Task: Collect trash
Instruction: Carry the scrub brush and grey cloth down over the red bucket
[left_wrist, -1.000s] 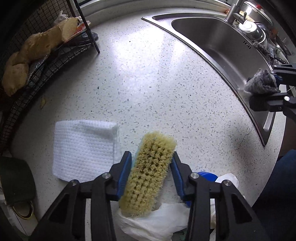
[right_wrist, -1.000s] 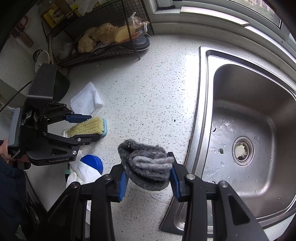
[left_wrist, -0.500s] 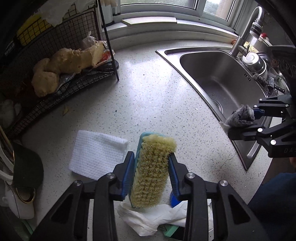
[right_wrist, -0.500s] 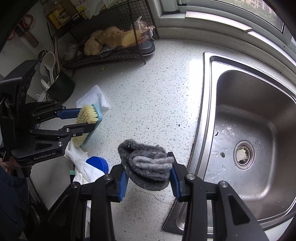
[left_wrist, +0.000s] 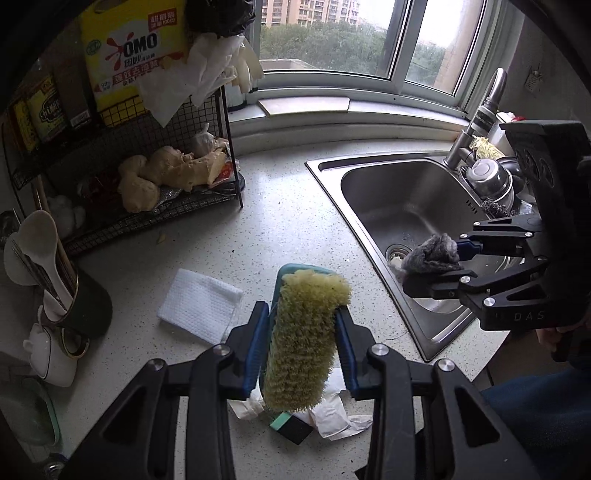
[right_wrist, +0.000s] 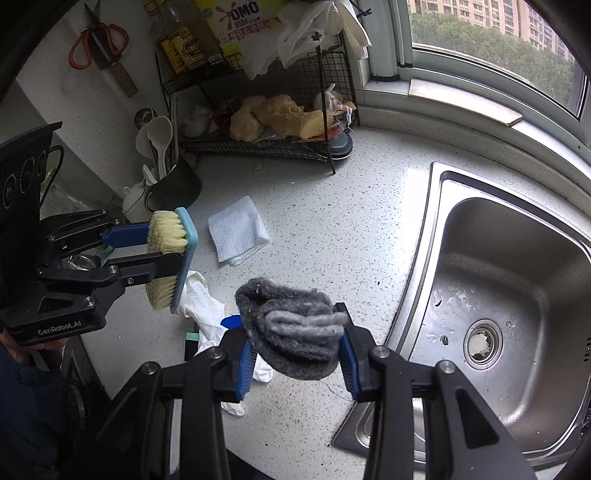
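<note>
Above the speckled countertop (right_wrist: 325, 229), at the left, the left gripper (left_wrist: 301, 341) is clamped on a scrubbing brush (left_wrist: 304, 339) with yellow bristles and a teal back, held clear of the surface over crumpled white wrappers (right_wrist: 201, 306). A folded white cloth (right_wrist: 236, 234) lies flat on the counter between the two tools. Farther right, beside the steel sink (right_wrist: 491, 295), the right gripper (right_wrist: 293, 350) grips a wadded grey rag (right_wrist: 291, 328), lifted off the counter.
</note>
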